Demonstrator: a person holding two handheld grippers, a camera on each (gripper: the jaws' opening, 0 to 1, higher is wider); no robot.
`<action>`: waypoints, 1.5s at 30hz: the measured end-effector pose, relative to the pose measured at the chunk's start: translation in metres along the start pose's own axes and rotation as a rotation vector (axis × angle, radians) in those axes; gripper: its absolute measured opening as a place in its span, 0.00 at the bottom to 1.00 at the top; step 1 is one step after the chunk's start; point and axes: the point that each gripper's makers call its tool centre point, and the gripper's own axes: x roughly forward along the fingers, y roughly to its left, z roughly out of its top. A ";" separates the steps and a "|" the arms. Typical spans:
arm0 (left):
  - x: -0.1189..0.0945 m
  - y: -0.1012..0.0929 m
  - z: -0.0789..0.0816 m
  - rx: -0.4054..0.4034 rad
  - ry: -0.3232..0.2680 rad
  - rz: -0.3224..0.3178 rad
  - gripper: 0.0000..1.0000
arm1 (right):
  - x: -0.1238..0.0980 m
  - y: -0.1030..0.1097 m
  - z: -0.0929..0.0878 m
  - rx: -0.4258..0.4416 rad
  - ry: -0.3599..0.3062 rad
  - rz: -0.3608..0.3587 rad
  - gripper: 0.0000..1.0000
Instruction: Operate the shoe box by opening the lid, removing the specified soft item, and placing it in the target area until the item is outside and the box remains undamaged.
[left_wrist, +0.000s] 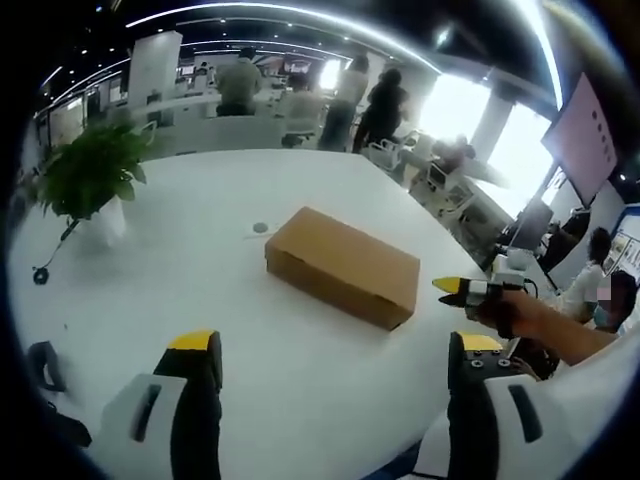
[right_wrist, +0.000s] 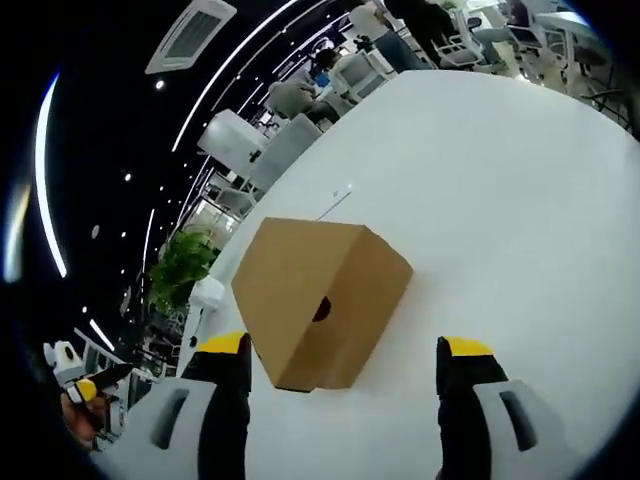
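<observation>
In the left gripper view, the left hand-held gripper (left_wrist: 335, 360) was seen at 6 o'clock with its jaws spread wide and nothing held between them. Beyond it, near the middle of the white counter (left_wrist: 200, 260), the closed brown box (left_wrist: 343, 265) lay flat, well apart from the jaws. At 3 o'clock the right hand-held gripper (left_wrist: 452, 292) was seen from the side, held in a hand (left_wrist: 510, 312) just off the box's near corner, not touching it. A potted plant (left_wrist: 92, 175) stood on the counter at 10 o'clock, and people (left_wrist: 365, 100) were seen beyond the counter at 12 o'clock.

In the right gripper view, the right hand-held gripper (right_wrist: 343, 360) was likewise wide open and empty. The box (right_wrist: 318, 310) was seen just ahead, between the jaw tips, its end face with a round hole turned towards the camera. The plant (right_wrist: 183, 268) was seen at 9 o'clock.
</observation>
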 end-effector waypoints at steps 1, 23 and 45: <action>0.000 0.001 -0.001 -0.002 0.002 0.001 0.96 | -0.001 0.003 0.000 0.013 -0.001 0.001 0.77; -0.006 -0.001 -0.010 -0.015 0.030 0.017 0.94 | 0.038 0.000 -0.004 0.194 0.008 0.068 0.69; -0.006 0.000 -0.008 -0.019 0.032 0.026 0.95 | 0.060 -0.001 -0.003 0.292 0.003 0.098 0.58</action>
